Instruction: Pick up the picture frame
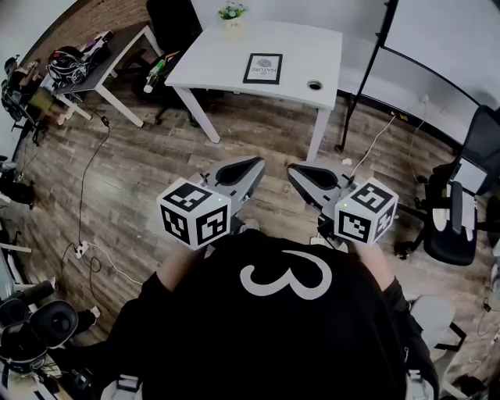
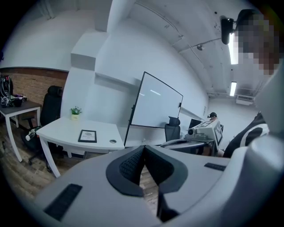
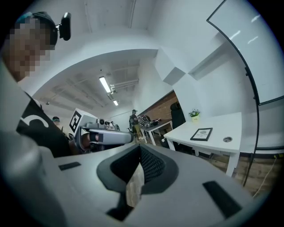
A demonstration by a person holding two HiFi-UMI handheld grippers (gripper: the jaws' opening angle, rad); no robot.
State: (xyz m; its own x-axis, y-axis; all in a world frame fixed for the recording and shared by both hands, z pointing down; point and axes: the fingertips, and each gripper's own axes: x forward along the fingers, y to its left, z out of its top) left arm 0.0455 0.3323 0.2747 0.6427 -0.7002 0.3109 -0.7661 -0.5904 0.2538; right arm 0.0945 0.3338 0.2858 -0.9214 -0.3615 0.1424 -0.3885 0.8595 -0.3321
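A black picture frame point(image 1: 262, 68) with a white print lies flat on the white table point(image 1: 211, 58), far ahead of both grippers. It also shows in the left gripper view as the frame point(image 2: 88, 136) and in the right gripper view as the frame point(image 3: 201, 134). My left gripper point(image 1: 256, 163) and right gripper point(image 1: 294, 169) are held side by side close to my chest, above the wooden floor, a good distance short of the table. Both stand shut with nothing between the jaws, seen at the left gripper point(image 2: 143, 149) and the right gripper point(image 3: 140, 149).
A small potted plant point(image 1: 232, 13) stands at the table's far edge and a round cable hole point(image 1: 314, 84) is to the right of the frame. A whiteboard on a stand point(image 1: 437, 43) is at right, office chairs point(image 1: 455, 223) further right, a cluttered grey desk point(image 1: 98, 62) at left.
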